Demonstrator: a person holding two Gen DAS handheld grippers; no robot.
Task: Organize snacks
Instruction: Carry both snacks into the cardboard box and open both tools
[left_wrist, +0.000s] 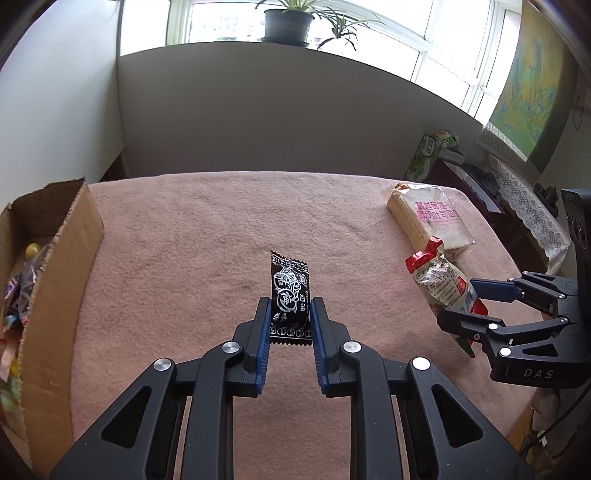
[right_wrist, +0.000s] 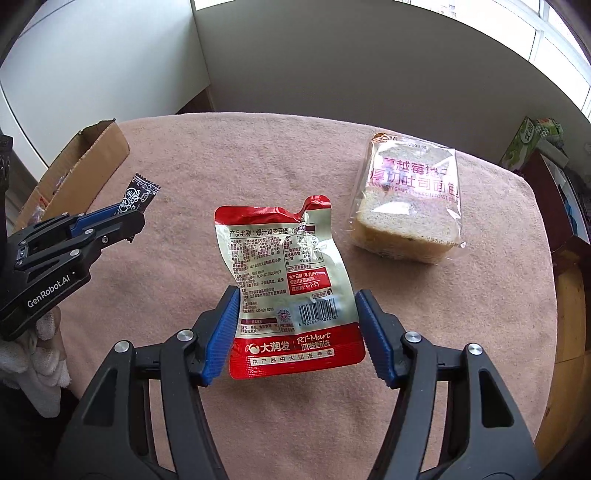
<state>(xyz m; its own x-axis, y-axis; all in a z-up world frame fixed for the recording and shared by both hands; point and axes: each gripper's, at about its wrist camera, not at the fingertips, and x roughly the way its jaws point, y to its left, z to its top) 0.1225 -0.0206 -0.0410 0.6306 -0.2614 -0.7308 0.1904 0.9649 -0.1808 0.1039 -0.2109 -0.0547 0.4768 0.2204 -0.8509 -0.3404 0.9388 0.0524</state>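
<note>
A small black candy packet with white print sticks up between the blue pads of my left gripper, which is shut on its lower half above the pink tablecloth. In the right wrist view the same candy packet pokes out of the left gripper at the left. My right gripper is shut on a red-and-white snack pouch, with the pads pressing its two side edges. From the left wrist view the pouch hangs off the cloth in the right gripper.
An open cardboard box with several wrapped snacks inside stands at the table's left edge. A clear bag of sliced toast lies at the far right. A gloved hand holds the left gripper. Dark furniture with a lace cloth stands beyond the right edge.
</note>
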